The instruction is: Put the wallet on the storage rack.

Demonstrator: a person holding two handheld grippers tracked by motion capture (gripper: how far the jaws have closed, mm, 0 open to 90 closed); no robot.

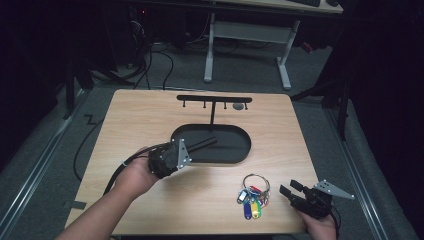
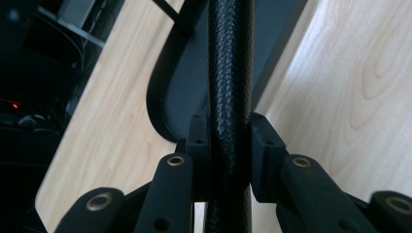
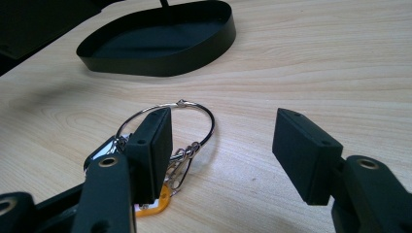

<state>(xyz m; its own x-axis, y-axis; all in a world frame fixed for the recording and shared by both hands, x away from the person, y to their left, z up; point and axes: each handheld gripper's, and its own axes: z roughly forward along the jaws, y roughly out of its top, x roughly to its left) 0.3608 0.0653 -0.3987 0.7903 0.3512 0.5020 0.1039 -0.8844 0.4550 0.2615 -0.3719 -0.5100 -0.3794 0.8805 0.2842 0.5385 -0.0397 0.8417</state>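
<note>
My left gripper (image 1: 199, 147) lies over the near rim of the black oval tray (image 1: 243, 150), pointing right. It is shut on a black rod with a woven texture (image 2: 229, 58); both pads press its sides, and its far end (image 1: 212, 141) reaches over the tray. A bunch of keys on a large metal ring (image 1: 255, 180), with blue, yellow and green tags (image 1: 252, 206), lies on the table at the front right. My right gripper (image 1: 289, 188) rests just right of it, open. The ring (image 3: 180, 103) is ahead of its left pad, with nothing between the pads.
A black T-shaped rack with small hooks (image 1: 214, 99) stands at the tray's far side, with a small grey piece (image 1: 239, 106) at its right end. The wooden table (image 1: 150, 125) ends close behind the rack. Cables and a desk frame (image 1: 247, 37) lie on the floor beyond.
</note>
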